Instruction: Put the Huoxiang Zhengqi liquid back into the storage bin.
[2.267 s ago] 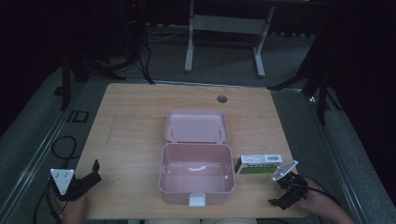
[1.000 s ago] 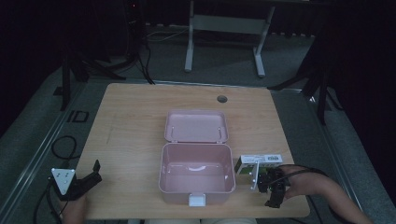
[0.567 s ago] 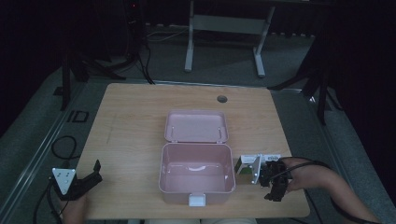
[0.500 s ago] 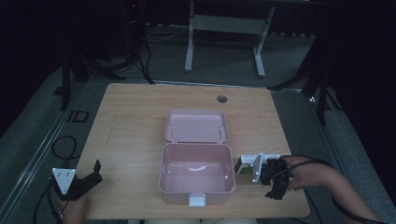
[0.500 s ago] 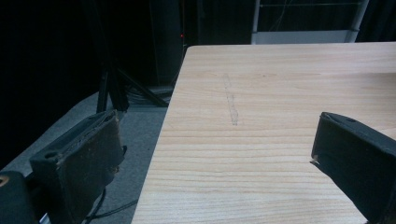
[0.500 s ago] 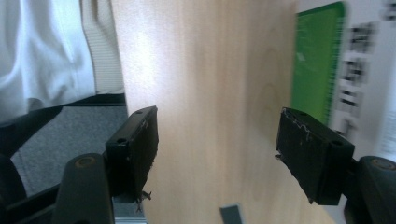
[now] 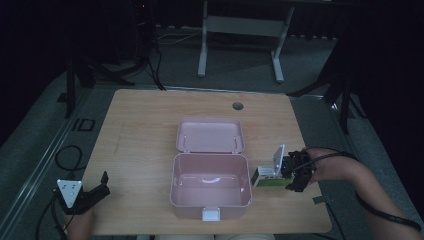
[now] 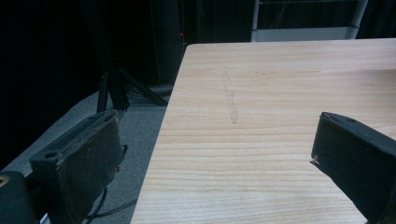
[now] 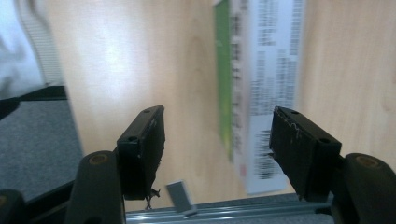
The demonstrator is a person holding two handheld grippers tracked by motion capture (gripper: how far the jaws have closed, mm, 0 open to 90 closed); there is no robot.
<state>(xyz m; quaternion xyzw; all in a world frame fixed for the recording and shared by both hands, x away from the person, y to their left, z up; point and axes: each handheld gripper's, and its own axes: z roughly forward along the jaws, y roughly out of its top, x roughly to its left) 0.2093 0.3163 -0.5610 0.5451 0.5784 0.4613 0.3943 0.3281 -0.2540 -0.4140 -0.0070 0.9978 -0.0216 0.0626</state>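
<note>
Your counter (image 7: 150,130) was light wood with a fine straight grain and one faint grey streak near its left edge. The open case (image 7: 210,197) was pale pink inside and out, lid included, with a white latch at the front. The carton (image 7: 267,178) by your right claw (image 7: 292,172) was white with a green band, dense dark print and a barcode. Both claws had black jaws; your left claw (image 7: 92,192) carried a light grey plate. The floor (image 7: 240,60) was grey, the stand beyond it whitish.
</note>
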